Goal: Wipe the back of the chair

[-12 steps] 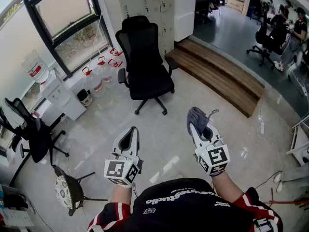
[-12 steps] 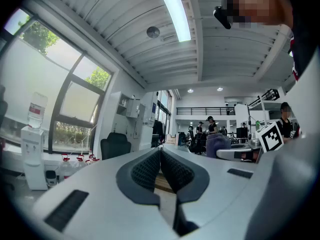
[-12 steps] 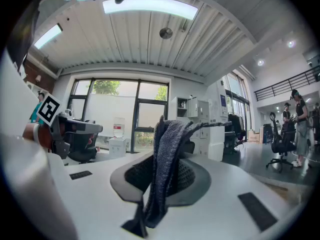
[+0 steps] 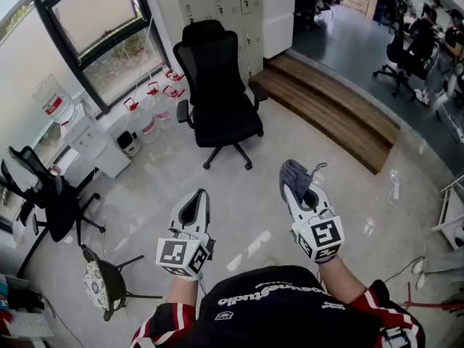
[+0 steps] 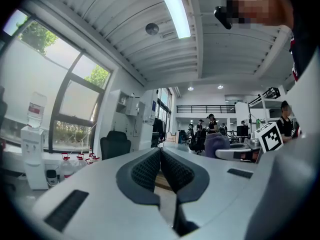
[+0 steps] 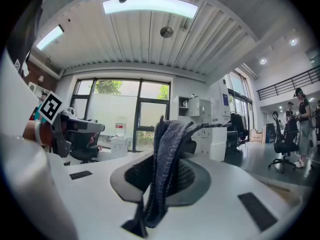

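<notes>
So, at the far left a water dispenser (image 4: pixel 52 100) stands by the window. There are what look like red-capped jugs (image 4: pixel 148 96) on the floor beside it, though they're too small to be sure. The left tool (image 4: pixel 196 201) is held near the person's body, jaws pressed together with nothing between them. The black office chair (image 4: pixel 217 85) sits farther off, a bit right of that tool. Its seat faces the person, so the back's rear side is turned toward the white cabinets (image 4: pixel 232 6). Both tools are well apart from it. The right tool (image 4: pixel 297 187) is about level with the left one and is pinching a grey-blue cloth (image 4: pixel 293 171), which bunches up past the tips and hangs down between the jaws. At the far right a wooden step (image 4: pixel 326 111) runs across the floor.
</notes>
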Motion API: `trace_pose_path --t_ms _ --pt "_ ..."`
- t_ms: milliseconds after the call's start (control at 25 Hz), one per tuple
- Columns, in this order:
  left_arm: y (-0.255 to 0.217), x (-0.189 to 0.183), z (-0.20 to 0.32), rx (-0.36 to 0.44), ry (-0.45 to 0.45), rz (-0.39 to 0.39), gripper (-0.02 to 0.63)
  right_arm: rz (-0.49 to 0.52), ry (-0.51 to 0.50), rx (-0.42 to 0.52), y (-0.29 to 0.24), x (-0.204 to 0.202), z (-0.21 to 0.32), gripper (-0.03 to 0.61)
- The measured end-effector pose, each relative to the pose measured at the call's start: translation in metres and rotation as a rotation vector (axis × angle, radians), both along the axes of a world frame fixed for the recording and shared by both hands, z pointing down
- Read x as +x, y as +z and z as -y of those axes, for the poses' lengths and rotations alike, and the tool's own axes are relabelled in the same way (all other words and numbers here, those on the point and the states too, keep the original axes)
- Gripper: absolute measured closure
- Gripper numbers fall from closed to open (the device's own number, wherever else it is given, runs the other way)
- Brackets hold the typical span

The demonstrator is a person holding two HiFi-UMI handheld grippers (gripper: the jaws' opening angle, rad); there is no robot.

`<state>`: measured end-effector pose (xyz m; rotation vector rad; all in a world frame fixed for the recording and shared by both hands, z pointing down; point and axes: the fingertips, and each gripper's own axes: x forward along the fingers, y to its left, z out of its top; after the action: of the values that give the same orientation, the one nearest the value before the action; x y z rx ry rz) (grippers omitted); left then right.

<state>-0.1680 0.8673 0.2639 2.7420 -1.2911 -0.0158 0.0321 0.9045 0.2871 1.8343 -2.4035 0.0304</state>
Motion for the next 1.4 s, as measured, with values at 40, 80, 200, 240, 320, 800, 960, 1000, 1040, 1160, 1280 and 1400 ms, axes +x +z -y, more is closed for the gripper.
trace_pose_path --t_ms 40,80,200,240,320,800,960,1000,1040,1160,1280,1400 --pt "0.0 0.002 0.001 0.0 0.0 0.003 0.588 0.001 -0.001 -0.002 0.0 0.002 0.001 0.505" --pt "-0.001 0.005 0.001 -0.001 0.001 0.005 0.588 0.002 -0.003 -0.004 0.001 0.004 0.002 0.505" --pt "0.0 0.01 0.004 -0.005 0.0 0.011 0.588 0.013 -0.008 -0.007 0.002 0.008 0.007 0.505" --pt "0.001 0.011 0.005 -0.005 -0.001 0.012 0.588 0.014 -0.009 -0.003 0.002 0.009 0.008 0.505" --pt "0.003 0.016 0.007 -0.006 -0.004 0.013 0.588 0.003 -0.01 0.012 0.003 0.013 0.011 0.503" --pt "0.009 0.056 0.018 -0.011 -0.027 0.042 0.588 0.009 -0.056 -0.006 0.023 0.051 0.021 0.502" --pt "0.018 0.065 0.022 -0.016 -0.05 0.055 0.588 0.009 -0.07 -0.008 0.033 0.065 0.025 0.502" --pt "0.02 0.067 0.025 -0.02 -0.054 0.059 0.588 0.011 -0.068 -0.012 0.035 0.069 0.028 0.502" --pt "0.021 0.069 0.028 -0.026 -0.056 0.062 0.588 0.018 -0.065 -0.02 0.038 0.073 0.031 0.502" --pt "0.023 0.073 0.042 -0.043 -0.051 0.066 0.588 0.039 -0.059 -0.044 0.044 0.078 0.045 0.502" --pt "0.033 0.072 0.067 -0.059 -0.044 0.062 0.588 0.042 -0.059 -0.064 0.052 0.075 0.068 0.502" --pt "0.045 0.069 0.103 -0.071 -0.043 0.05 0.588 0.038 -0.066 -0.086 0.061 0.069 0.102 0.502"
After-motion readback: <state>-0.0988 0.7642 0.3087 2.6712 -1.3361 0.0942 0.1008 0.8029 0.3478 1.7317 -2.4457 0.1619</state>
